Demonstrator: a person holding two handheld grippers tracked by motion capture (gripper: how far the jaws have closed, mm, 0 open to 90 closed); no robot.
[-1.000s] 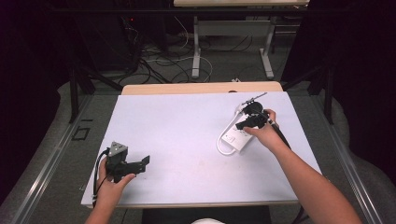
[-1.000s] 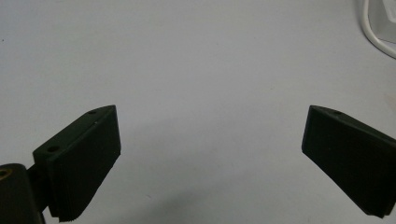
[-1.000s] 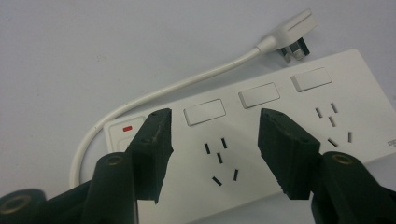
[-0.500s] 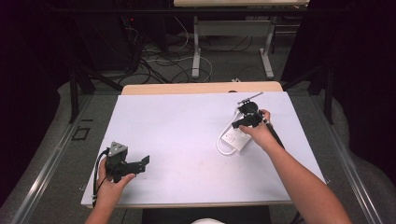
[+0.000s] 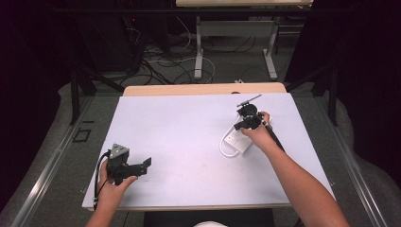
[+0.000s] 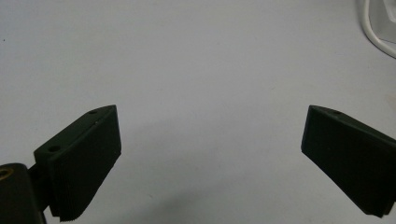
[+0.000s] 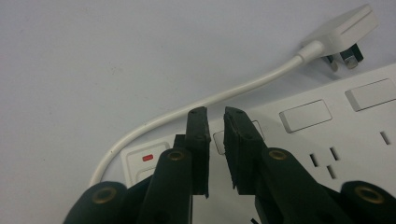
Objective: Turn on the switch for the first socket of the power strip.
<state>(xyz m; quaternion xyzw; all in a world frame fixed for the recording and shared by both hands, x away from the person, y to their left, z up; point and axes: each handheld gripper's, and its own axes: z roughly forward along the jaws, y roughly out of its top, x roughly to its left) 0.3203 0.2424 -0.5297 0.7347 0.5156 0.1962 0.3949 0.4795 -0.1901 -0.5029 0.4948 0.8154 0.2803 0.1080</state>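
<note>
- Spanning the scene, the table (image 5: 189, 123) carried a white power strip (image 5: 238, 140) at its right, far part; its cord (image 7: 196, 103) looped round its left side
- right gripper (image 5: 247, 119) sat over the strip's switches (image 7: 306, 115); jaws just closing, nearly together, nothing between
- left gripper (image 5: 126, 166) rested near left; jaws spread, empty

You have one white power strip (image 5: 239, 140) on the table (image 5: 179, 123), with one white cable (image 7: 196, 105) ending in one plug (image 7: 343, 32). On that strip you can count three rocker switches (image 7: 306, 115) and one red indicator (image 7: 147, 157). You hold two grippers.
</note>
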